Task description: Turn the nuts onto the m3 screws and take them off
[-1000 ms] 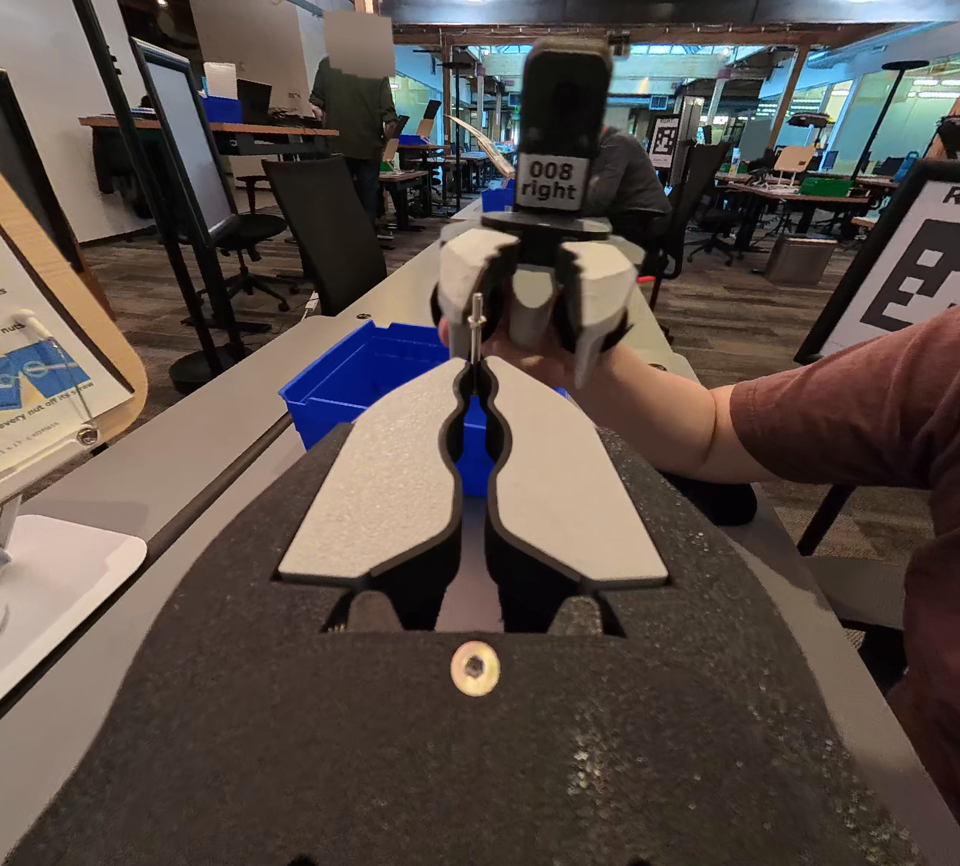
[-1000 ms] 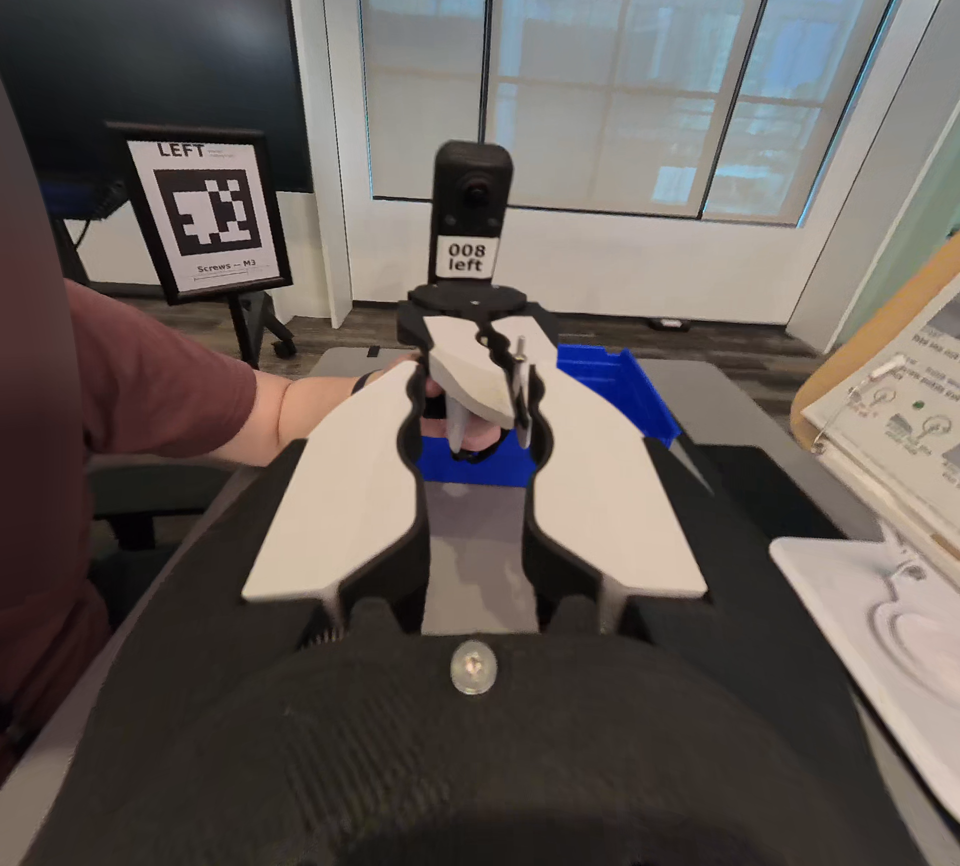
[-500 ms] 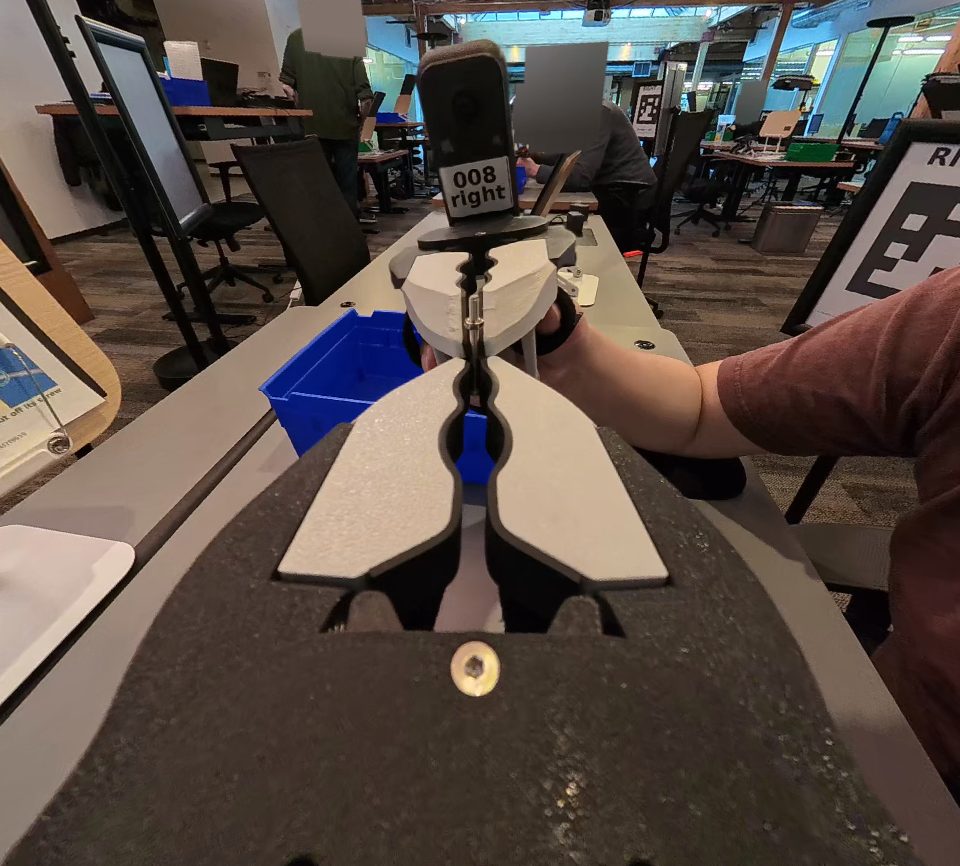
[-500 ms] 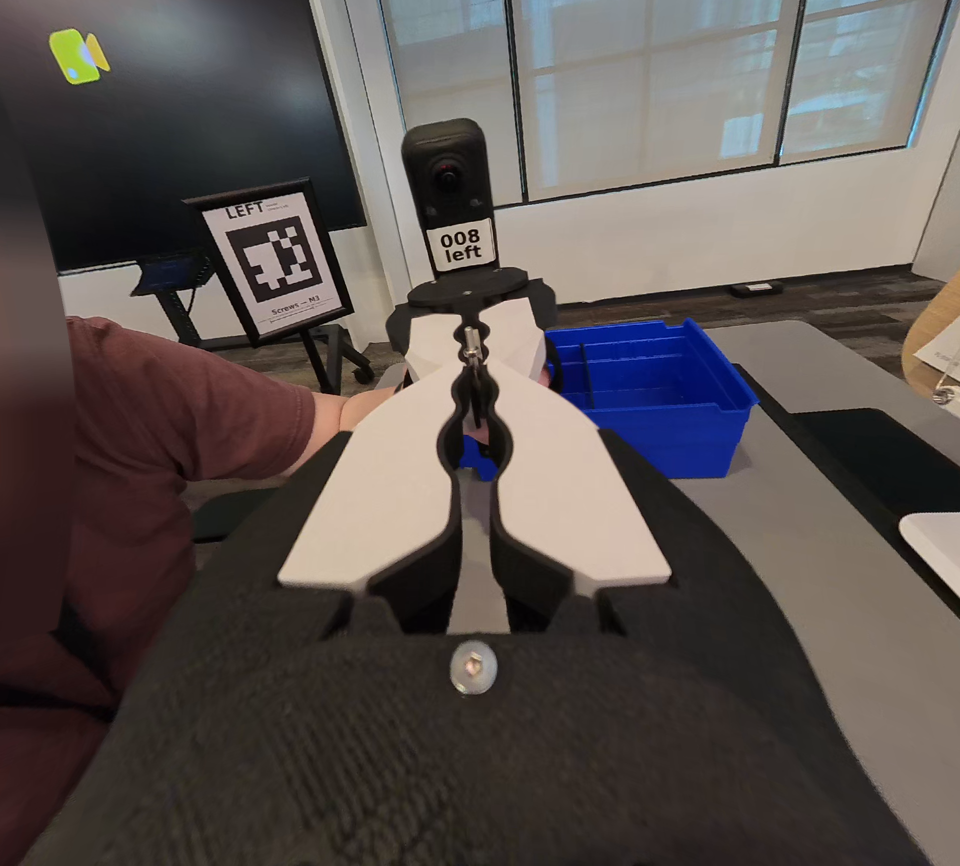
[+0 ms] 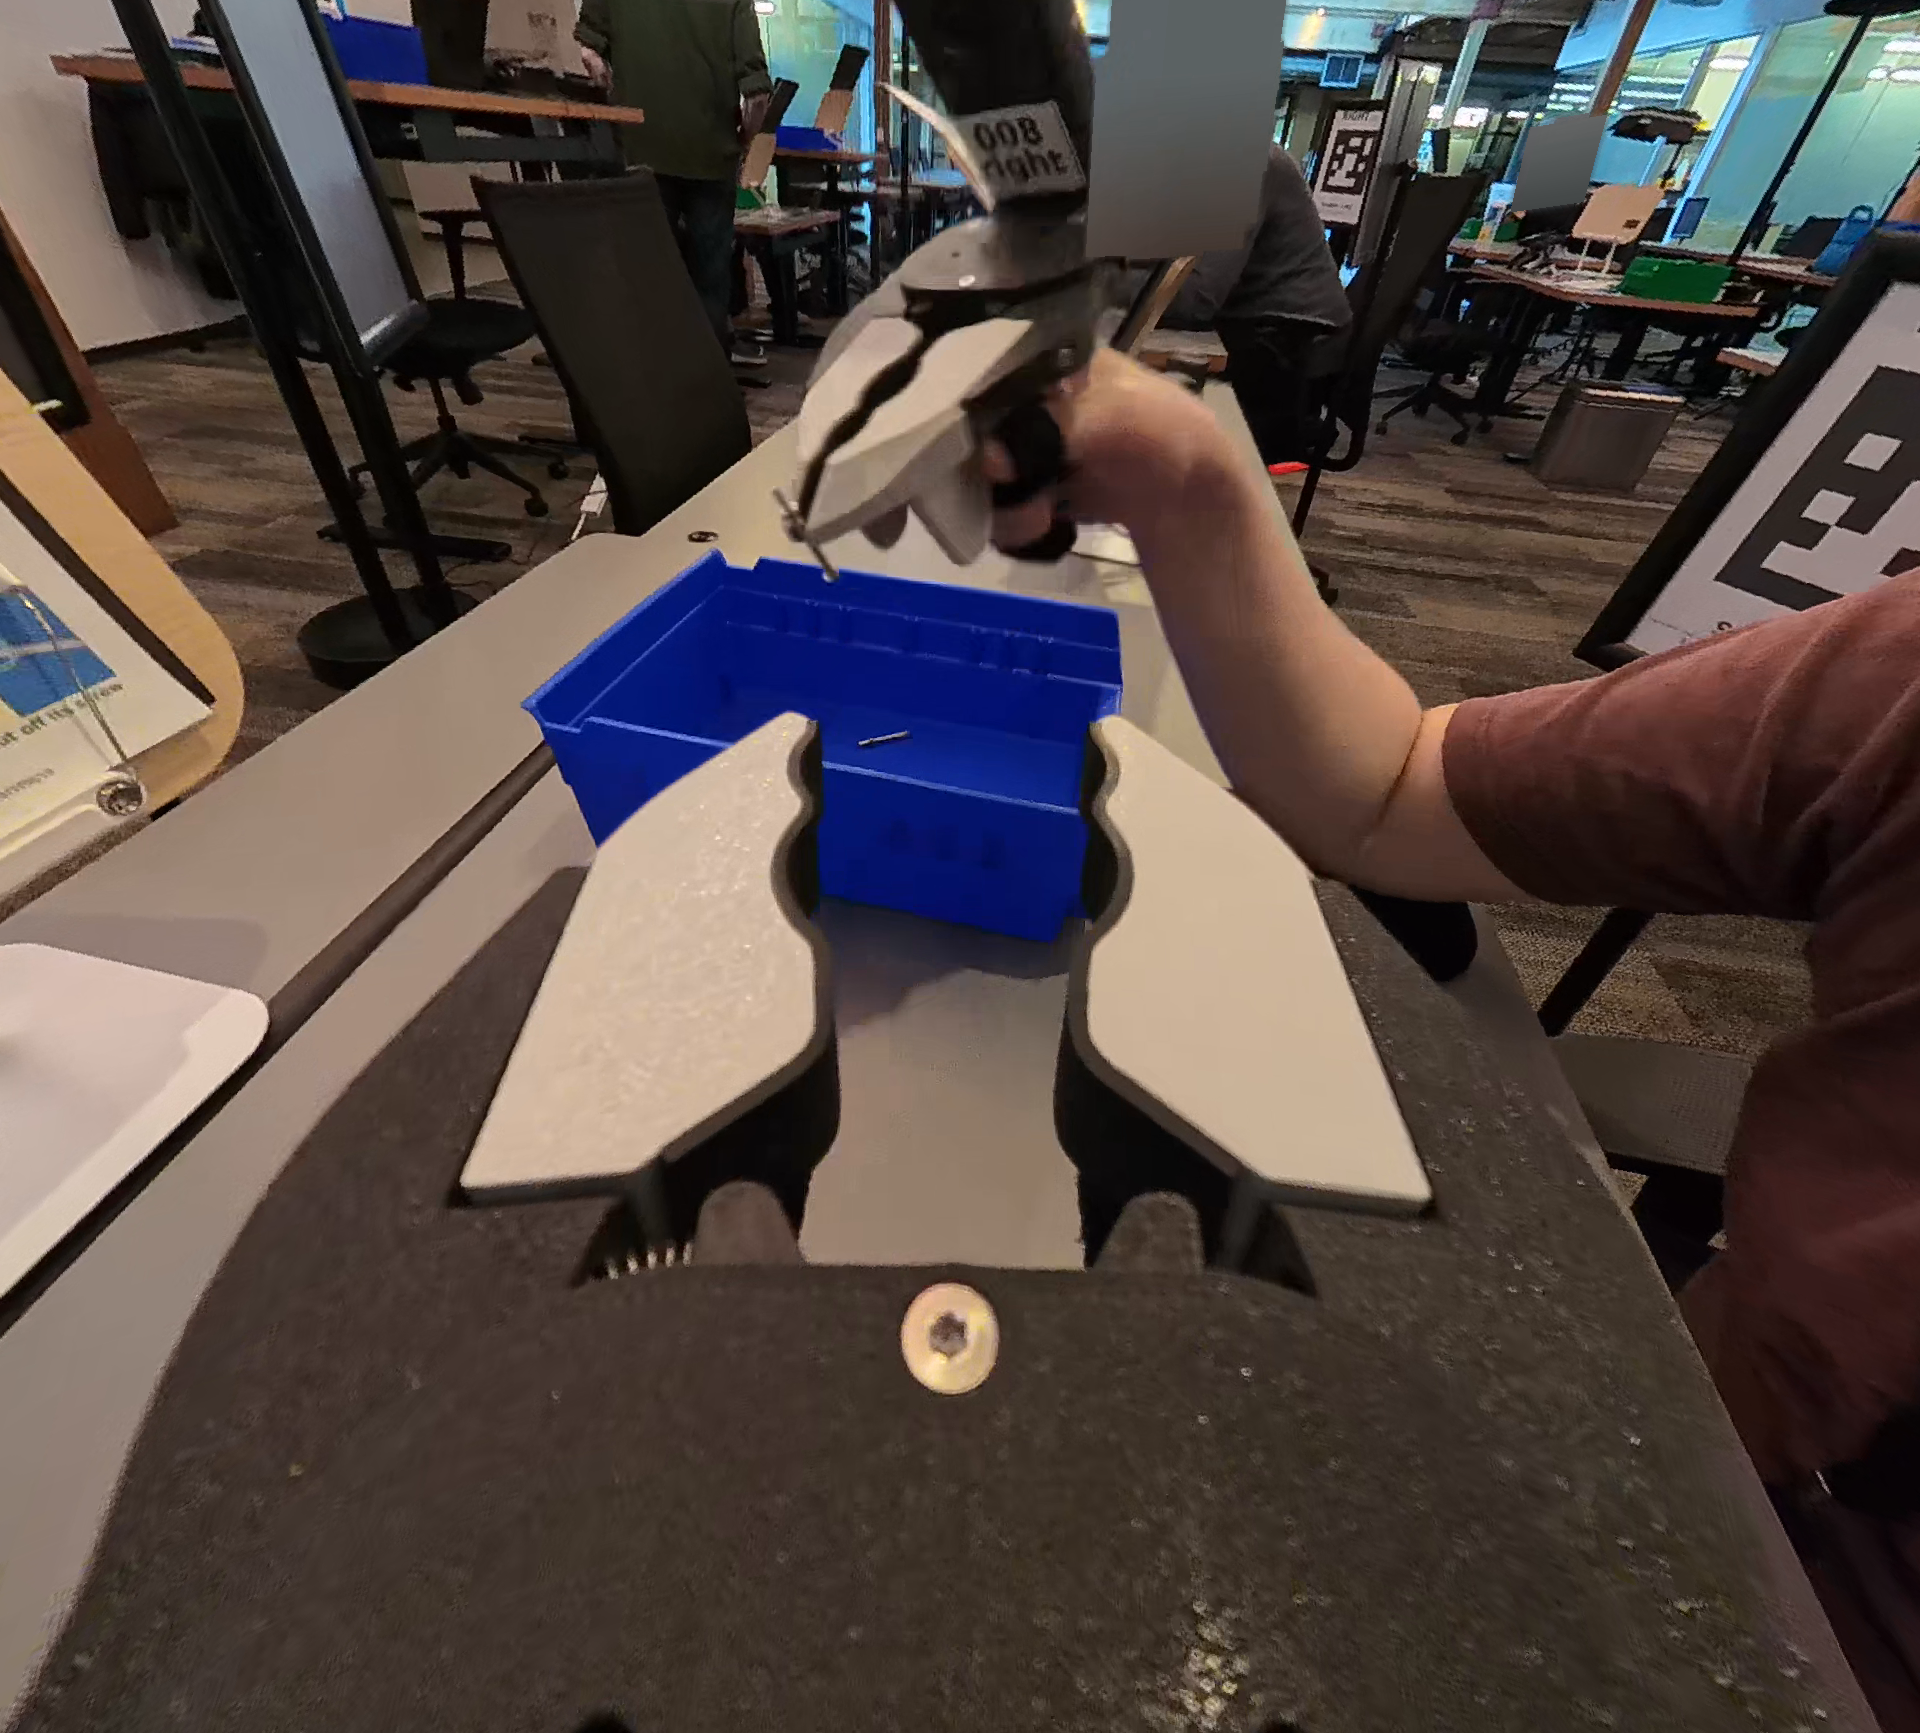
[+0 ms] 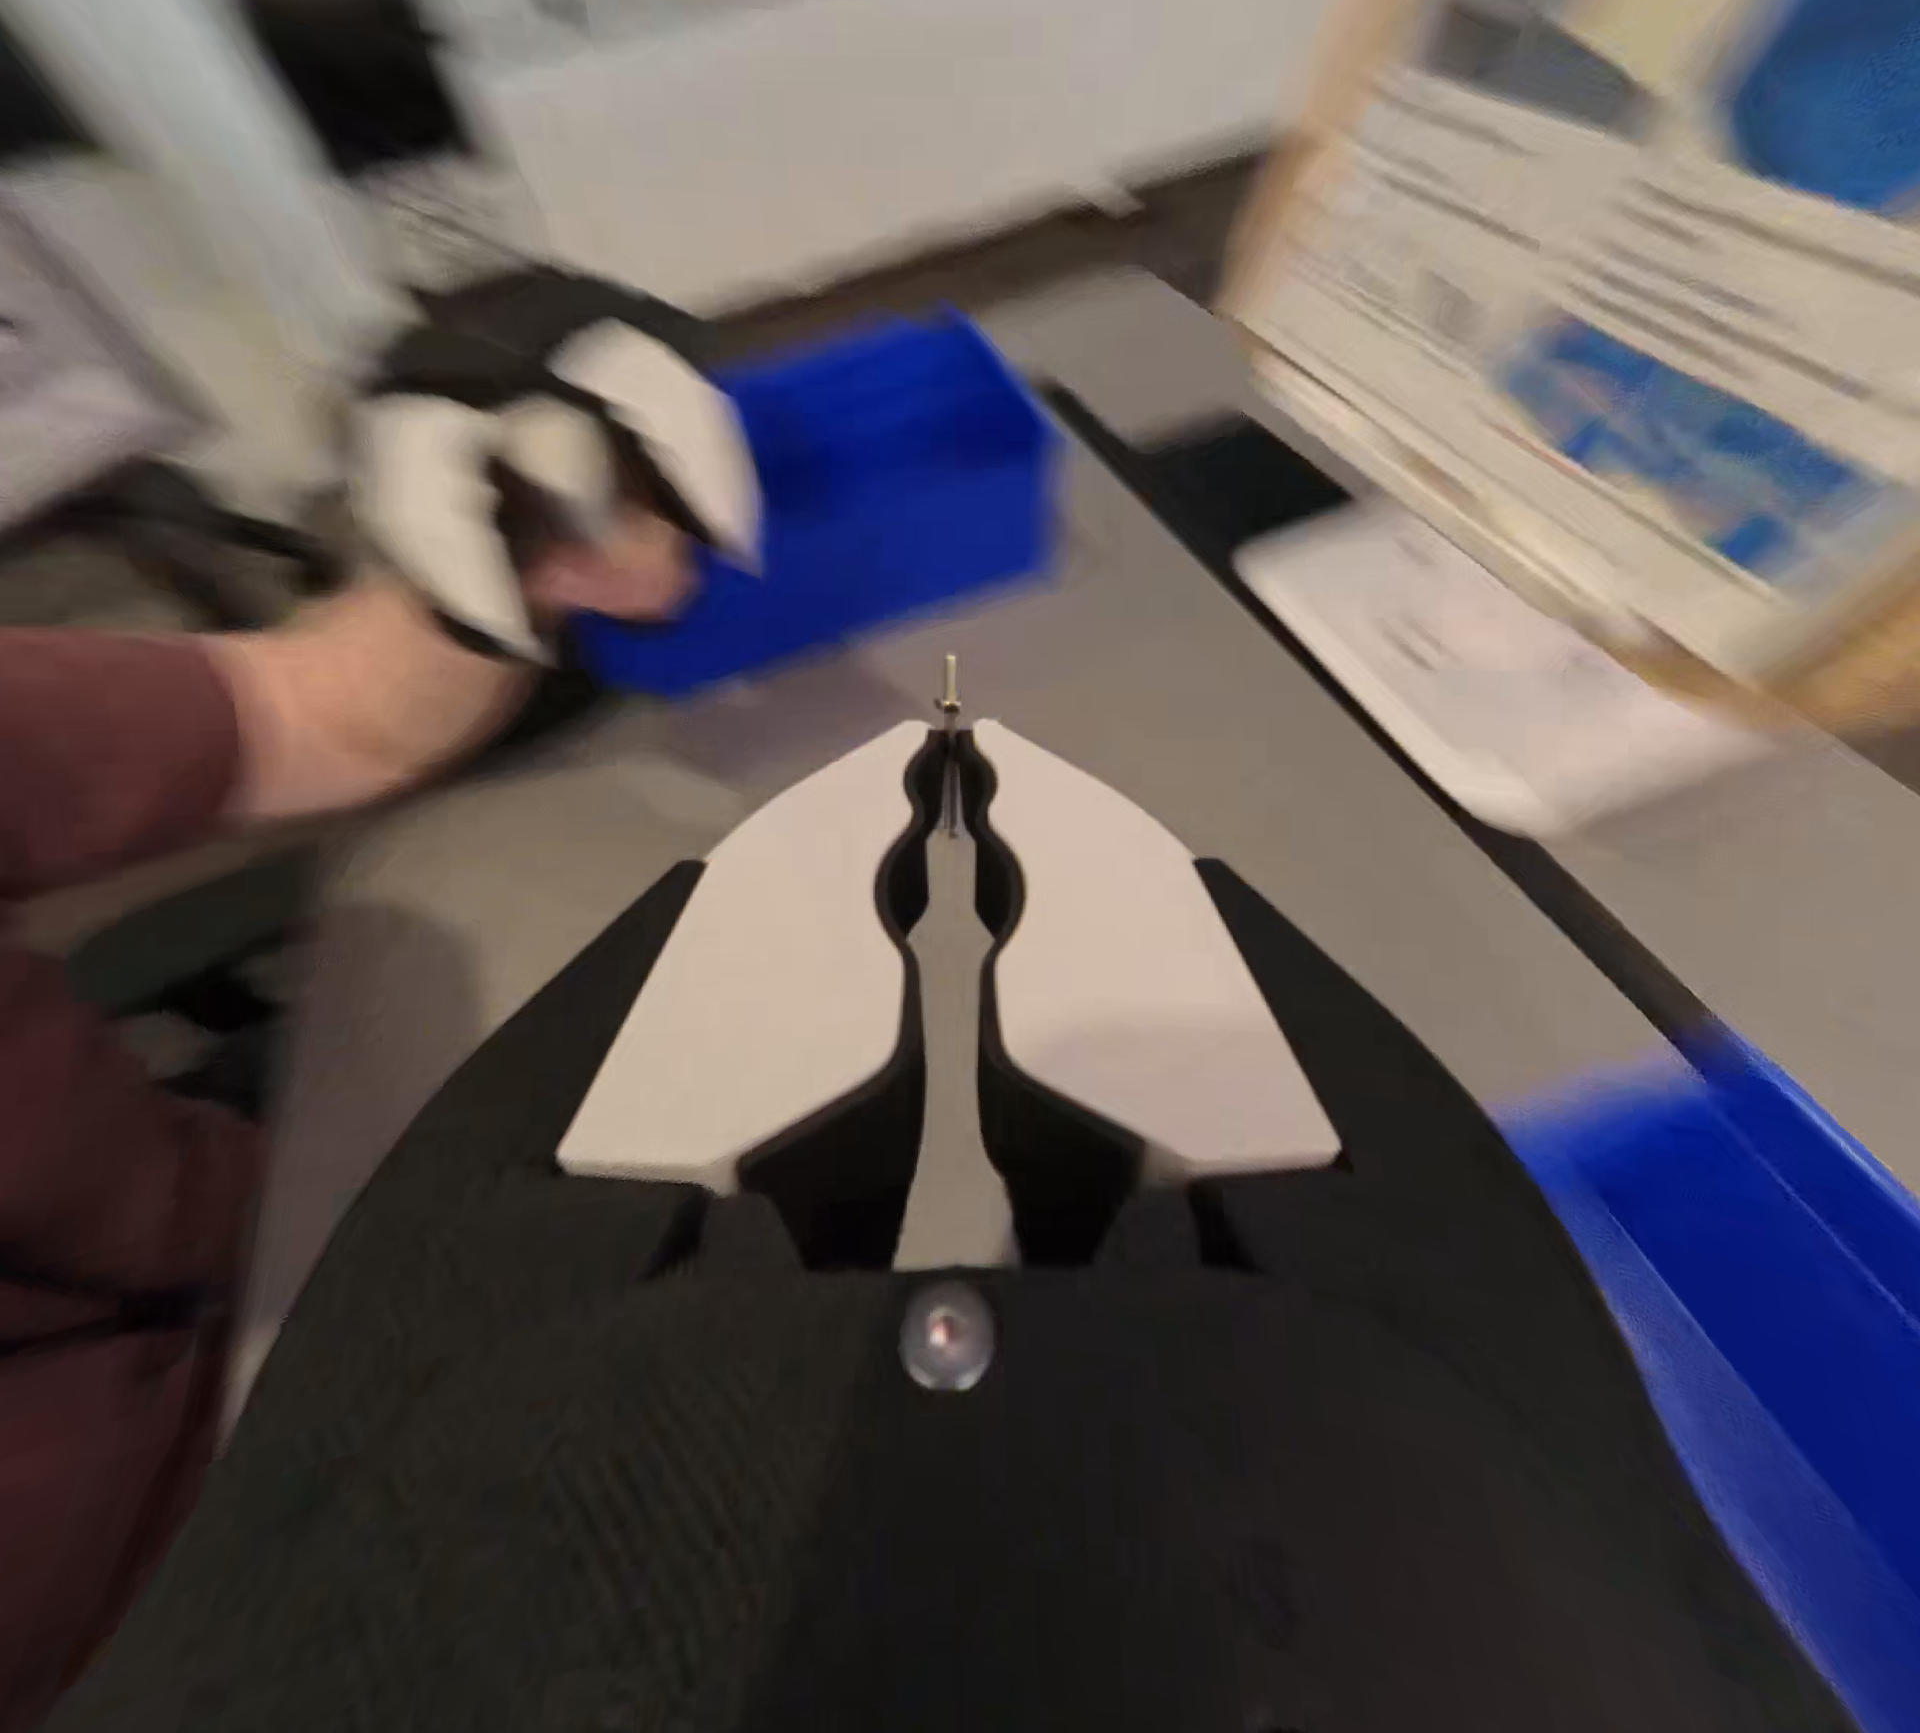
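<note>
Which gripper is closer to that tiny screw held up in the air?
Right. The right gripper is shut on the screw, pinching it at its tips. The left gripper is open and empty, apart from it, beside the blue bin.

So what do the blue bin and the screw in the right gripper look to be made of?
Blue bin: likely moulded plastic, with uniform saturated colour, a soft sheen and ribbed walls. Screw: apparently bare metal, thin, silvery and bright, pinched between the right gripper fingers.
</note>
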`<state>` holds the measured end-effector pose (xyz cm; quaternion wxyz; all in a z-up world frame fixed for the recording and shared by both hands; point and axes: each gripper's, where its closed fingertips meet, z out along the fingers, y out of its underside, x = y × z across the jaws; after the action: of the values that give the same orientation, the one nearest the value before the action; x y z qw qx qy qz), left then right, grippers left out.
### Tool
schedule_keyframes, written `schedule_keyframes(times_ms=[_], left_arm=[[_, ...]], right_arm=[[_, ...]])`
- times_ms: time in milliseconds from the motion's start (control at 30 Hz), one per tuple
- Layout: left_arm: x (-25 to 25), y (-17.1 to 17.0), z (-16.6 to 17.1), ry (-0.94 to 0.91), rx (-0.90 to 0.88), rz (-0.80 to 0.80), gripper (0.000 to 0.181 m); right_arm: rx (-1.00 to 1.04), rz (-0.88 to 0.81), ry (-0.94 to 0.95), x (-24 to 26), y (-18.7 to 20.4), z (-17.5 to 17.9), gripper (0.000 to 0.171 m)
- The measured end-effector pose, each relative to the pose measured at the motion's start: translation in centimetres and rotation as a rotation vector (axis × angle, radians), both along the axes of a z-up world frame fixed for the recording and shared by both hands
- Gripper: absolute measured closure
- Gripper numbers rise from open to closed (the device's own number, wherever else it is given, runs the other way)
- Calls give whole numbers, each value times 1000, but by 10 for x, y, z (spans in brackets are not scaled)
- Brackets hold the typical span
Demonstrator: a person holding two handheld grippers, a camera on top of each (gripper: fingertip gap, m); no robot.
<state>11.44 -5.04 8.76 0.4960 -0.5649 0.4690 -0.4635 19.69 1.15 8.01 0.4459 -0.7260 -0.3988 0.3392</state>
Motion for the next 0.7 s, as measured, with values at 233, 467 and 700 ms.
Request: schedule_keyframes(times_ms=[233, 467, 700], left_arm=[[5, 2, -16, 97, 16, 24, 132], [2, 4, -13, 70, -9, 20, 135], [3, 3, -13, 75, -2, 14, 137]], right_arm=[[-544, -481, -587, 158, 31, -140, 168], [-826, -419, -830, 194, 18, -219, 168], [-844, -434, -921, 209, 20, -236, 168]])
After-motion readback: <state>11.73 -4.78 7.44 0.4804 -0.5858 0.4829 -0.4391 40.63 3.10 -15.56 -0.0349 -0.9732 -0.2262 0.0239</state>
